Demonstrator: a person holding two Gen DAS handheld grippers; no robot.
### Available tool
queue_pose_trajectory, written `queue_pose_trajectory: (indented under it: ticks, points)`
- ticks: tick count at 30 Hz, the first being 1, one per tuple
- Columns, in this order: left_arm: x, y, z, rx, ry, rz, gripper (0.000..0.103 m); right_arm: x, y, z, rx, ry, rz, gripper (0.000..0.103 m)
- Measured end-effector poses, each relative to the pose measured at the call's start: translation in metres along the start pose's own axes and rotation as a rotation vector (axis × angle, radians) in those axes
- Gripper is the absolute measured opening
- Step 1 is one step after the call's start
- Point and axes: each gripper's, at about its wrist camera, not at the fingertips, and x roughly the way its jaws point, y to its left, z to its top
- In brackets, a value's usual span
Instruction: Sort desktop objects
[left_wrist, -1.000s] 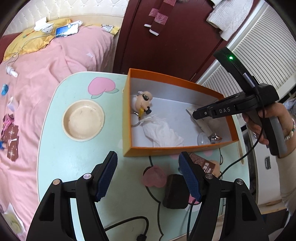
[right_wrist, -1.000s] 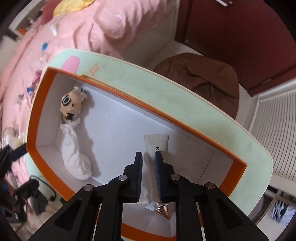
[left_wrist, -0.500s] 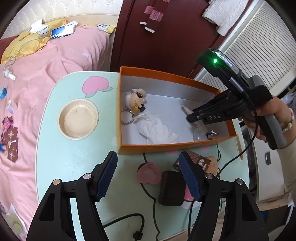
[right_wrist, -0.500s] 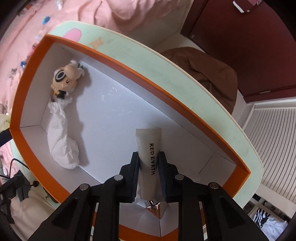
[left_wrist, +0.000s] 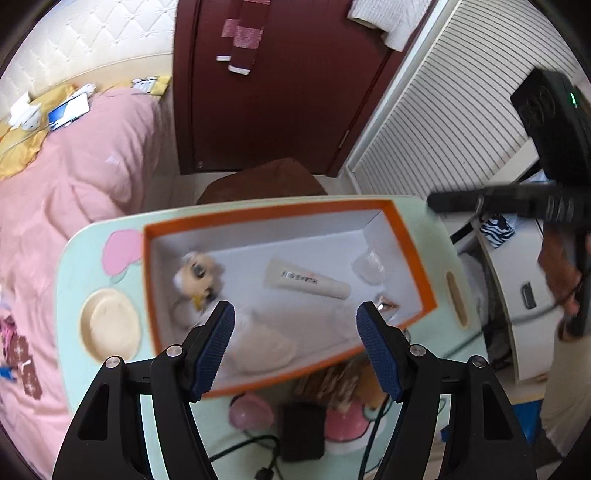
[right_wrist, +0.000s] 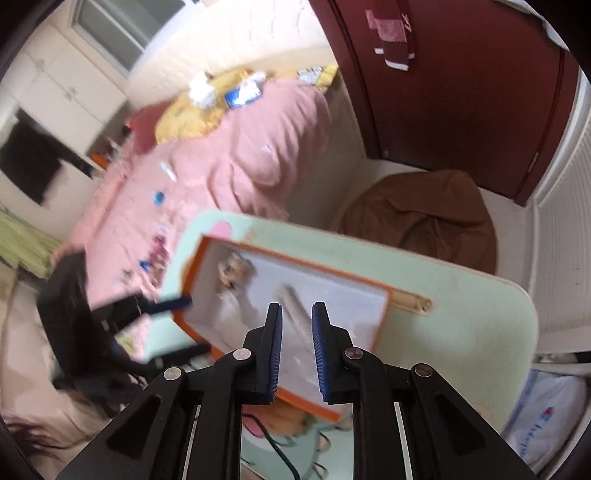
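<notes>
The right gripper (right_wrist: 297, 347) hangs above the orange box (left_wrist: 413, 254), clenched on nothing. The left gripper (left_wrist: 295, 345) is spread wide, holding nothing. Inside the box lie one white tube (left_wrist: 306, 283) mid-floor, one doll keychain (left_wrist: 195, 277) at its left end and one crumpled tissue (left_wrist: 266, 345) by the near wall. One cream dish (left_wrist: 110, 325) sits at the table's (left_wrist: 439, 236) left edge.

The left gripper (left_wrist: 295, 336) points steeply downward with its blue-padded fingers (left_wrist: 214, 345) spread wide and nothing between them; the right gripper (right_wrist: 297, 347) also tilts downward, its jaws drawn in to a narrow gap and empty; seen from the left wrist, the right gripper sits at the far right, blurred, held in a hand (left_wrist: 557, 273) wrapped round its grip.
</notes>
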Motion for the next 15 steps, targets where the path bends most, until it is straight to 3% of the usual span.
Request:
queue_pose_trajectory:
  ticks: [2,11,15]
  points:
    - [-0.002,0.002,0.001,-0.022,-0.014,-0.008,0.069,0.018,0.007,0.001,-0.045,0.062,-0.052,0.025]
    - [-0.027,0.054,-0.042,-0.169,0.004,0.114,0.069,0.139,0.041,0.021,-0.394,0.425,-0.181,0.027]
    - [-0.029,0.073,-0.06,-0.231,0.019,0.132,0.069,0.166,0.043,0.018,-0.442,0.545,-0.164,0.048]
